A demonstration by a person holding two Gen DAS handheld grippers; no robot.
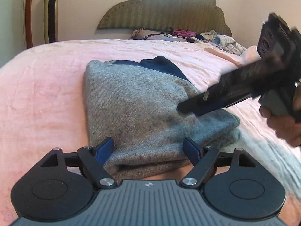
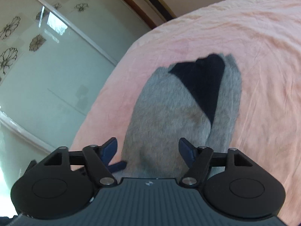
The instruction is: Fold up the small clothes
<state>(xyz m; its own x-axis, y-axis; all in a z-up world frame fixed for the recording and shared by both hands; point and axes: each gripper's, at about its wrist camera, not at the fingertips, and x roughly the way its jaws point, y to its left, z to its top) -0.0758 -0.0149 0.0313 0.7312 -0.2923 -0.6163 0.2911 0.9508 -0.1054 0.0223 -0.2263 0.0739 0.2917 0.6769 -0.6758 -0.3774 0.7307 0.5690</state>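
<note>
A folded grey knit garment (image 1: 135, 109) with a dark navy part (image 1: 163, 65) at its far end lies on the pink bedspread (image 1: 41, 98). My left gripper (image 1: 150, 148) is open, its blue-padded jaws spread over the garment's near edge, holding nothing. My right gripper (image 1: 181, 109) reaches in from the right, its tips just over the garment's right side. In the right wrist view the right gripper (image 2: 147, 146) is open above the garment (image 2: 165, 116), with the navy part (image 2: 205, 81) further off. A blue finger (image 2: 118, 165) of the left gripper shows at the lower left.
A padded headboard (image 1: 165, 13) stands at the bed's far end. Loose clothes and cables (image 1: 188, 35) lie piled near it. A glass wardrobe door with flower prints (image 2: 37, 56) runs beside the bed. A person's hand (image 1: 282, 124) holds the right gripper.
</note>
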